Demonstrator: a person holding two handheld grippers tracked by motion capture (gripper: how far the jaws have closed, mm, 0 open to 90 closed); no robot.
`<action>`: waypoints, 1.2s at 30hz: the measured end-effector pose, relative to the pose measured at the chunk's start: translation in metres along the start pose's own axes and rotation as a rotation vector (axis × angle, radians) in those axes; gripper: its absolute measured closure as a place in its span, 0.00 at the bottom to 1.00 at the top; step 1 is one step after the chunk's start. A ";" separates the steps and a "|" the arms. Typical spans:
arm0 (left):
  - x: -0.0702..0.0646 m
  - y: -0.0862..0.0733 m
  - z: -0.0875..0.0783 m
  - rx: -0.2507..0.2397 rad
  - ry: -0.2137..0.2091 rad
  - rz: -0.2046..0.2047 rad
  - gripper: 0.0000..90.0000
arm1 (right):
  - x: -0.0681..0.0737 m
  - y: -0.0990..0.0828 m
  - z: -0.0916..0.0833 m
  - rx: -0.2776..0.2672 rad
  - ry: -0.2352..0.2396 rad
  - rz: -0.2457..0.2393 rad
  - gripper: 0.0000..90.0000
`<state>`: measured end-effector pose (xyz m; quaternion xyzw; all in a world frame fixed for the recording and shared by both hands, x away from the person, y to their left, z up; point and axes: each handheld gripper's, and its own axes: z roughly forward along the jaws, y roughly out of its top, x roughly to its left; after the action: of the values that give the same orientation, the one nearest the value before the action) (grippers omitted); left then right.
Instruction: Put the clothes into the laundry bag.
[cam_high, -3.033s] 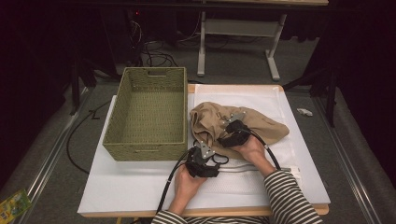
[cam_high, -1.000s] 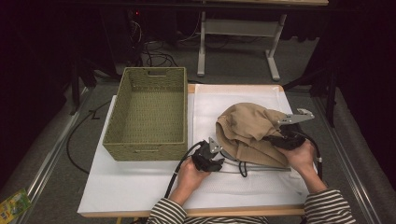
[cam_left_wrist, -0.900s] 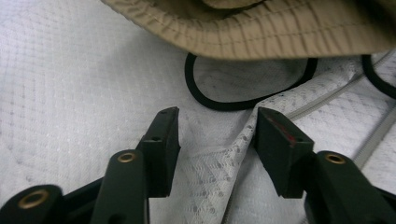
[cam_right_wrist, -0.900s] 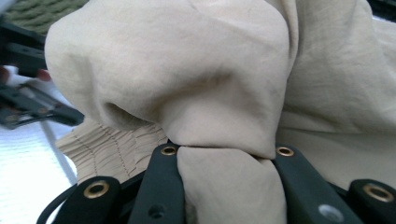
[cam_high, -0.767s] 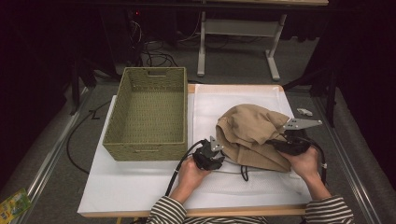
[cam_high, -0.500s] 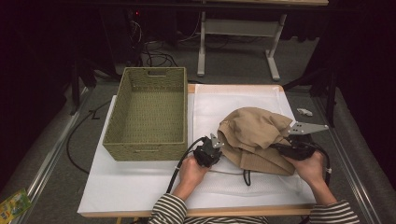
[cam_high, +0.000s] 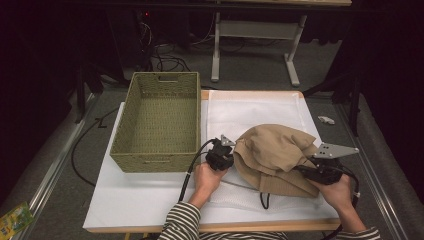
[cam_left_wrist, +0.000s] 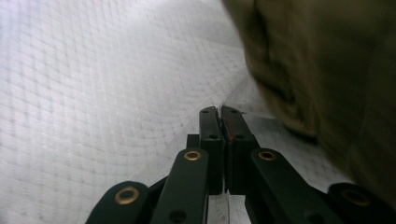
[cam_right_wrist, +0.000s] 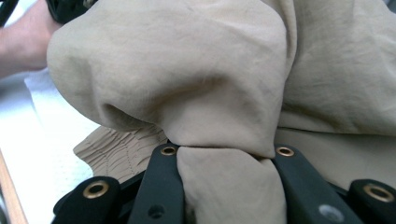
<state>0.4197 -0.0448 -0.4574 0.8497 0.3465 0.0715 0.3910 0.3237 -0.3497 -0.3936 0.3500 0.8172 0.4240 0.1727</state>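
Note:
A tan garment (cam_high: 272, 150) lies bunched on a white mesh cloth (cam_high: 250, 107) at the right half of the table. My right gripper (cam_high: 320, 167) sits at the garment's right edge, shut on a fold of it. In the right gripper view the tan garment (cam_right_wrist: 187, 70) bulges over the jaws and hides their tips. My left gripper (cam_high: 220, 152) rests at the garment's left edge. In the left gripper view the left gripper (cam_left_wrist: 220, 112) is shut, and the white mesh cloth (cam_left_wrist: 93, 93) puckers at its tips, beside the tan garment (cam_left_wrist: 327, 70).
A green woven basket (cam_high: 150, 150), with nothing in it, stands at the left of the white table top (cam_high: 140, 195). The left gripper's black cable (cam_high: 187, 172) trails toward the front edge. A small white object (cam_high: 325, 120) lies on the floor to the right.
My right gripper has moved right and toward the front edge, dragging the tan garment that way. The left gripper has shifted slightly right and stays by the garment's left edge.

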 end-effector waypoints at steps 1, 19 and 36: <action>0.000 0.002 -0.001 0.002 -0.006 -0.004 0.98 | 0.000 -0.002 0.001 0.006 0.006 -0.002 0.85; -0.004 0.056 -0.029 -0.142 -0.058 -0.043 0.99 | 0.010 -0.021 0.038 0.182 0.037 -0.107 0.85; 0.001 0.049 -0.029 -0.125 -0.043 -0.032 0.98 | 0.011 -0.019 0.015 0.112 -0.041 -0.030 0.33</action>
<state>0.4355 -0.0482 -0.4024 0.8194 0.3464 0.0686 0.4516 0.3171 -0.3408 -0.4173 0.3556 0.8409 0.3679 0.1760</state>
